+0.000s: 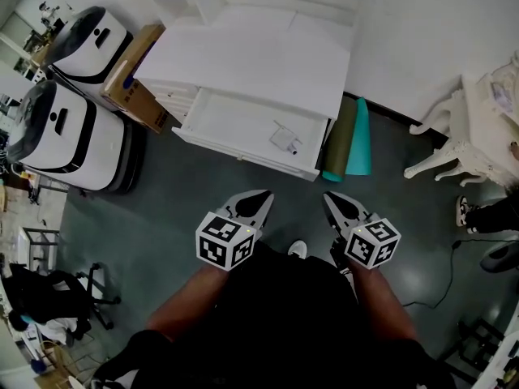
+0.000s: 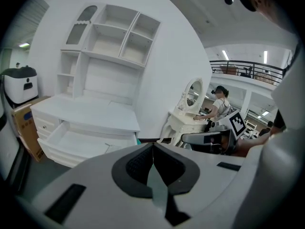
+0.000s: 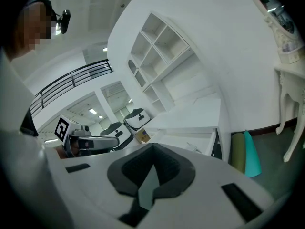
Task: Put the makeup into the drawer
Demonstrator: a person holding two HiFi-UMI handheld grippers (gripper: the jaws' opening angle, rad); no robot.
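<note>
The left tongs (image 1: pixel 261 197) and right tongs (image 1: pixel 330 198) are both clenched on nothing, while the small white makeup item (image 1: pixel 285 138) lies in the open drawer (image 1: pixel 231 120), ahead between both tips, marginally nearer the left.

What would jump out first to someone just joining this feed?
The white dresser at top centre has its drawer pulled open, a small white item lying near the drawer's right end. Below, the left gripper and right gripper are side by side over the dark floor, both shut and empty. A teal roll sits just right of the drawer.
</note>
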